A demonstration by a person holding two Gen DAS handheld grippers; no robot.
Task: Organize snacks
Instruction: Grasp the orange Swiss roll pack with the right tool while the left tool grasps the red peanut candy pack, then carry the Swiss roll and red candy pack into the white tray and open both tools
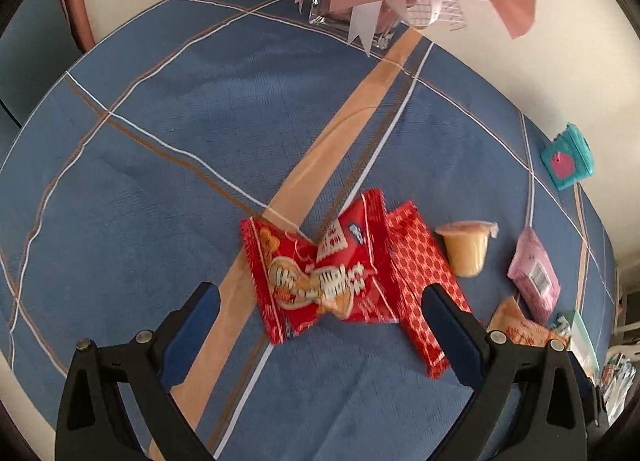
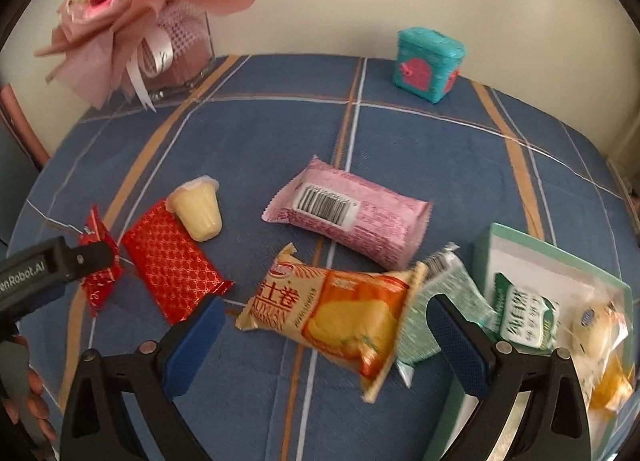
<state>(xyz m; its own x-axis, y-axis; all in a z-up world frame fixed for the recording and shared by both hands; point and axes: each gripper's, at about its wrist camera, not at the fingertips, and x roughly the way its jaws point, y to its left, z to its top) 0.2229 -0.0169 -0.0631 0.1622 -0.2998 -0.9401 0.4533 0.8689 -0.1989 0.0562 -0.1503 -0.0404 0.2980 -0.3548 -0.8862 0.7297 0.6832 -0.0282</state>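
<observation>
My left gripper point(image 1: 320, 325) is open, its jaws on either side of a red snack packet point(image 1: 320, 269) on the blue cloth. A red patterned packet point(image 1: 420, 281) lies beside it, then a jelly cup point(image 1: 466, 247) and a pink packet point(image 1: 534, 275). My right gripper point(image 2: 324, 337) is open around an orange cake-roll packet point(image 2: 336, 313). A green packet point(image 2: 436, 309) leans at the mint tray point(image 2: 504, 237), which holds a green-white packet point(image 2: 524, 313) and wrapped buns point(image 2: 600, 333). The pink packet point(image 2: 348, 209), jelly cup point(image 2: 198, 213) and red patterned packet point(image 2: 172, 261) lie beyond.
A pink bouquet in a glass vase point(image 2: 132, 17) stands at the table's back left. A teal box point(image 2: 430, 61) stands at the back right. The left gripper point(image 2: 92, 257) shows at the right wrist view's left edge, over the red packet point(image 2: 100, 281). A wall lies behind the table.
</observation>
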